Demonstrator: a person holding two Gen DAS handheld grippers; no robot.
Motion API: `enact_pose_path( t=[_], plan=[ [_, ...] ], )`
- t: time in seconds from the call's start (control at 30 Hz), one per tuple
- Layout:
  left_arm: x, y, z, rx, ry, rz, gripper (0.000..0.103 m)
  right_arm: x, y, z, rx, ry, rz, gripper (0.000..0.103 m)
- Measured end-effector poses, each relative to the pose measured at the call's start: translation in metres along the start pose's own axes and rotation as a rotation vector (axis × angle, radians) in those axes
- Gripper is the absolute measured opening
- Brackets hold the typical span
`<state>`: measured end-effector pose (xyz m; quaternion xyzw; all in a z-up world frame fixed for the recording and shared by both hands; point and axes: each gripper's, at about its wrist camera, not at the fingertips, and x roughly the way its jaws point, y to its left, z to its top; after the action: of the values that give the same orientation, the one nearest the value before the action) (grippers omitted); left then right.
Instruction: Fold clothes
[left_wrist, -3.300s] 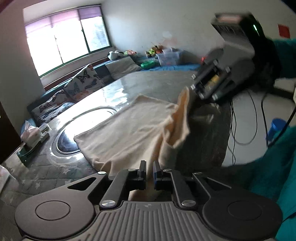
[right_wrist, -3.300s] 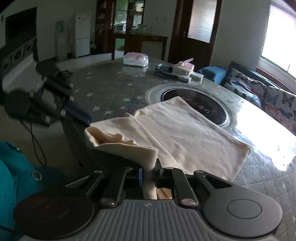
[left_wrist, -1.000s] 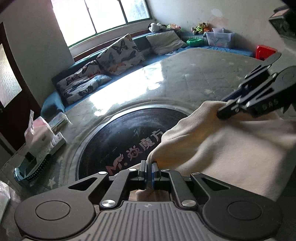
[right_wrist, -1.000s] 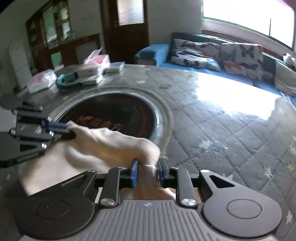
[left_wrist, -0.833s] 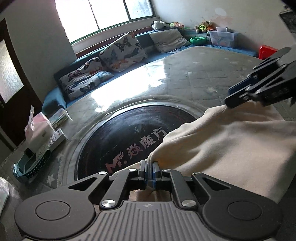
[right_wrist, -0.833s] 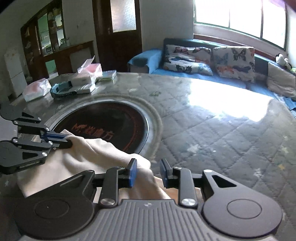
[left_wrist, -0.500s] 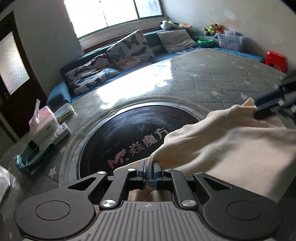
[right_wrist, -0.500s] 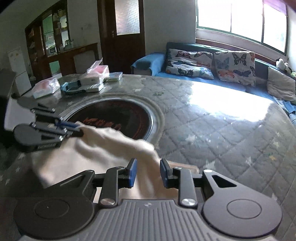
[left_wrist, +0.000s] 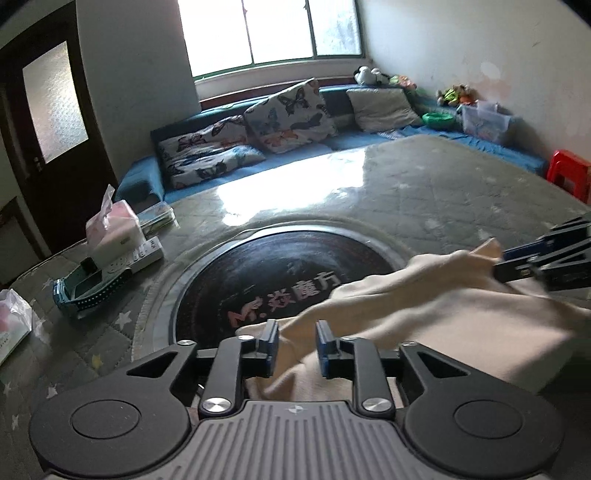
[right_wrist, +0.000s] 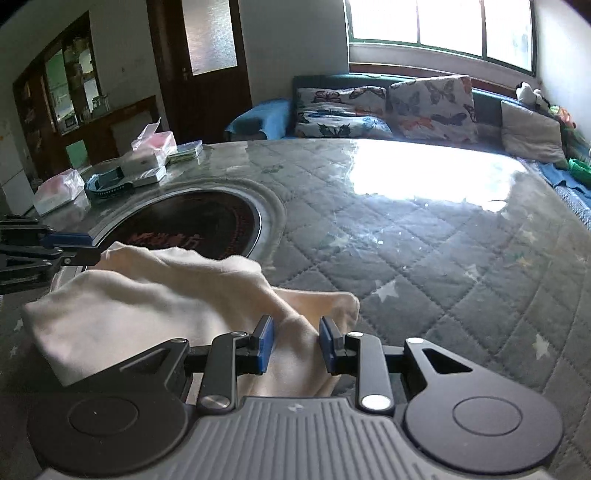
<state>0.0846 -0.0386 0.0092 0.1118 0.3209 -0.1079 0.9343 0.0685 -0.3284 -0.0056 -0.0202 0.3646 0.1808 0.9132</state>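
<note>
A cream garment (left_wrist: 436, 317) lies folded over itself on the quilted grey table, partly over the black round hotplate (left_wrist: 273, 273). My left gripper (left_wrist: 296, 345) is open, its jaws either side of the garment's left folded corner. My right gripper (right_wrist: 295, 345) is open too, its jaws astride the garment's right corner (right_wrist: 317, 302). The cloth (right_wrist: 147, 302) rests loose between both pairs of fingers. The right gripper shows at the right edge of the left wrist view (left_wrist: 546, 260); the left gripper shows at the left edge of the right wrist view (right_wrist: 40, 245).
A tissue box (left_wrist: 110, 229), a power strip (left_wrist: 144, 254) and a teal tray (left_wrist: 88, 291) sit at the table's far left. A plastic bag (left_wrist: 11, 325) lies at the left edge. A sofa with butterfly cushions (left_wrist: 280, 114) runs behind the table. A red stool (left_wrist: 569, 173) stands at the right.
Both grippers carried the garment's near edge forward over the rest, laid it down by the hotplate and opened. The right opened first, the left within the last half second.
</note>
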Motion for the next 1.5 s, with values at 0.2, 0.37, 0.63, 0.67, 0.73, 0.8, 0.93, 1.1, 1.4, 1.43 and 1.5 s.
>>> enact_pose_path(
  t=[0.2,0.37,0.63,0.67,0.73,0.8,0.93,1.1,1.4,1.43,1.5],
  plan=[
    [-0.007,-0.022,-0.009,0.048,-0.004,-0.057,0.029,0.003,-0.003,-0.004,0.006,-0.003,0.009,0.026],
    [-0.004,-0.029,-0.017,0.071,0.014,-0.07,0.029,0.003,0.001,-0.002,-0.017,-0.002,0.006,0.013],
    [0.0,-0.026,-0.024,0.067,0.036,-0.068,0.029,-0.011,0.006,0.011,-0.063,-0.06,-0.027,0.007],
    [0.0,-0.026,-0.025,0.066,0.038,-0.067,0.029,-0.012,0.006,0.014,-0.068,-0.067,-0.032,0.007],
    [0.0,-0.025,-0.026,0.065,0.041,-0.064,0.029,-0.007,0.006,0.017,-0.078,-0.065,-0.043,0.007],
    [0.001,-0.024,-0.027,0.061,0.046,-0.063,0.03,0.001,0.006,0.018,-0.082,-0.053,-0.053,0.007],
    [0.0,-0.023,-0.027,0.057,0.048,-0.06,0.03,0.018,0.002,0.012,-0.057,-0.007,-0.055,0.008],
    [-0.003,-0.018,-0.02,0.035,0.041,-0.063,0.03,0.012,0.004,0.016,-0.059,-0.013,-0.048,0.013],
    [0.014,-0.005,0.004,-0.032,0.052,-0.051,0.03,0.004,0.022,0.034,-0.056,-0.04,0.043,0.015],
    [0.018,-0.004,0.007,-0.04,0.058,-0.05,0.03,0.007,0.026,0.035,-0.062,-0.036,0.052,0.015],
    [0.025,-0.002,0.009,-0.05,0.069,-0.04,0.03,0.014,0.033,0.036,-0.071,-0.023,0.061,0.015]
  ],
)
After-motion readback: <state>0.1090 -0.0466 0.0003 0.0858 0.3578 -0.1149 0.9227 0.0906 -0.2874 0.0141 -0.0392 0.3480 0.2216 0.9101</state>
